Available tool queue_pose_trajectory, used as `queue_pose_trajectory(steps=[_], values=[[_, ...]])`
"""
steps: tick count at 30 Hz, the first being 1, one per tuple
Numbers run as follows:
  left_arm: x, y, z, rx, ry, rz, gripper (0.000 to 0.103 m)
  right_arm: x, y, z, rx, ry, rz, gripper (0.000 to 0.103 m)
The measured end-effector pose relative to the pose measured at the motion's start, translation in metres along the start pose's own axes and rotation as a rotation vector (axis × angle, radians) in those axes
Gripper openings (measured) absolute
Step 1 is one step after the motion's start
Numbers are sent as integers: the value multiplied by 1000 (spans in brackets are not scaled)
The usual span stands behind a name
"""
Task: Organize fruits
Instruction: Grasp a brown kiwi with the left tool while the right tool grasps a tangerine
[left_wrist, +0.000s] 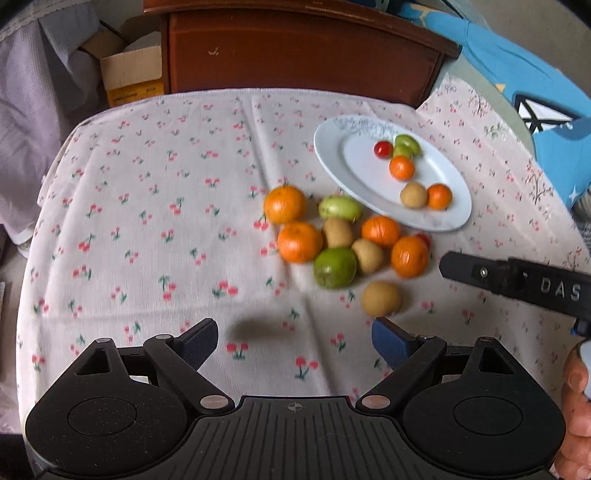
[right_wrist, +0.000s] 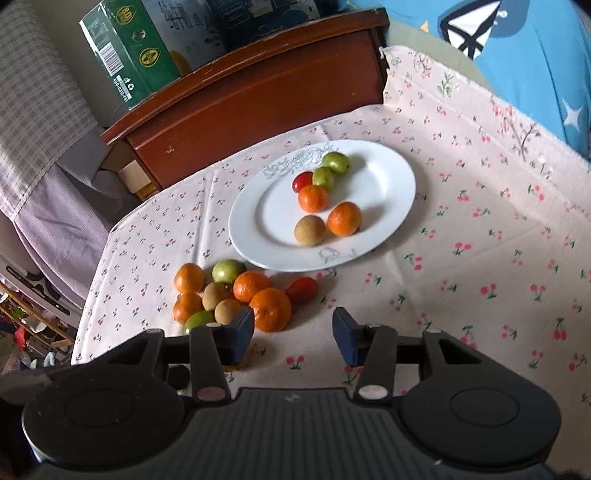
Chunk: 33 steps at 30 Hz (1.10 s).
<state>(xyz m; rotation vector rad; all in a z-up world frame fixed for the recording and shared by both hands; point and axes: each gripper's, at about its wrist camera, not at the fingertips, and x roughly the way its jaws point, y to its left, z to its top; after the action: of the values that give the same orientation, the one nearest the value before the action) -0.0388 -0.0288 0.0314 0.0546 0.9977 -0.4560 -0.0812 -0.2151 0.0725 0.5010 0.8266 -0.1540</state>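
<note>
Left wrist | plate (left_wrist: 332, 155): six fruits | cloth (left_wrist: 147, 221): ten | both jaws apart, empty

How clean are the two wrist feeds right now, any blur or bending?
Left wrist view: the loose fruit pile is motion-smeared, the tablecloth edges bow from fisheye. Right wrist view: sharper, soft daylight, faint shadows beside fruit on the plate.
</note>
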Motion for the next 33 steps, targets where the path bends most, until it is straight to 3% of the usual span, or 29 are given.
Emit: queue_pose_trajectory(steps=[11,21,33], values=[[5,1,-8,0,-23,40,92,21,10,-4,-46,-2,6,47],[-4,-11,-9,57,-115,6,90,37,13,-4,-61,-2,22,31],[3,-34,-10,158,-151,-61,83,21,1,-3,-16,26,-4,30]])
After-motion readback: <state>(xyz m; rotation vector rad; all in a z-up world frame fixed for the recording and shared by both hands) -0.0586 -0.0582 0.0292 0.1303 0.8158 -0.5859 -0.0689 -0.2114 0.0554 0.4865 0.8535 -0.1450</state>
